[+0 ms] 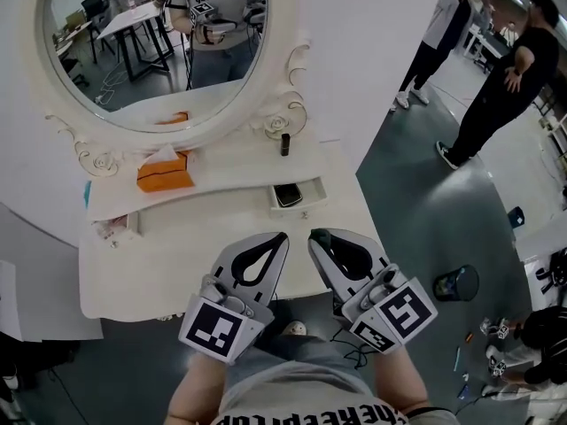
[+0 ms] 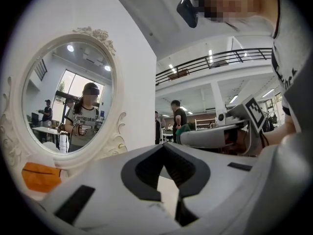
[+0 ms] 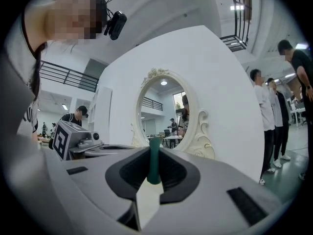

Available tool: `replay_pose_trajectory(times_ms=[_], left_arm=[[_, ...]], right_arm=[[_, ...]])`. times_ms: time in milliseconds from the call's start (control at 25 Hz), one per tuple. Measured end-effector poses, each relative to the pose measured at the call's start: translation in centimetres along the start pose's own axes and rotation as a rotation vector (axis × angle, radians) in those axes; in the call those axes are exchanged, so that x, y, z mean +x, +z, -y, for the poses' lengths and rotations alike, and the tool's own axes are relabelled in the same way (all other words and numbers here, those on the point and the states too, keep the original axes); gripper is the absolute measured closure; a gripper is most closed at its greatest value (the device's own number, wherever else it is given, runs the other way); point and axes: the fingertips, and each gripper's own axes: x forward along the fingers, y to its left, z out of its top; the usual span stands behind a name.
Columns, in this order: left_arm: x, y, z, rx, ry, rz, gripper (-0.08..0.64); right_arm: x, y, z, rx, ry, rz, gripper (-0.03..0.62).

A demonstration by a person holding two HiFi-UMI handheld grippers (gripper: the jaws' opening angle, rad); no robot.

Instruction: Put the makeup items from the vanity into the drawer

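Observation:
The white vanity point(image 1: 204, 264) stands before me with a small drawer point(image 1: 306, 204) pulled open; a dark item point(image 1: 287, 194) lies in it. A small dark bottle point(image 1: 285, 143) stands on the shelf under the mirror. My right gripper point(image 1: 315, 235) hovers over the vanity's front edge, shut on a slim green stick-like makeup item point(image 3: 154, 163) that stands upright between its pads point(image 3: 153, 150). Beside it, my left gripper point(image 1: 282, 235) has its tips pressed together point(image 2: 164, 146) with nothing in them. Both point level toward the mirror.
An orange tissue box point(image 1: 165, 172) sits on the shelf at the left, and a pinkish packet point(image 1: 111, 228) lies at the vanity's left end. The oval mirror point(image 1: 151, 42) rises behind. Two people point(image 1: 496, 87) stand on the floor to the right, near a black bin point(image 1: 456, 283).

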Motion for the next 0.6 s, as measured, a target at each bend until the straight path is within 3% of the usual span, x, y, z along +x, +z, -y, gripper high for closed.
replay_pose_trajectory(times_ms=[600], left_arm=[[1.6, -1.2, 2.1, 0.013, 0.004, -0.046, 0.544]], right_arm=[[-1.5, -0.9, 2.2, 0.018, 0.017, 0.009, 0.529]])
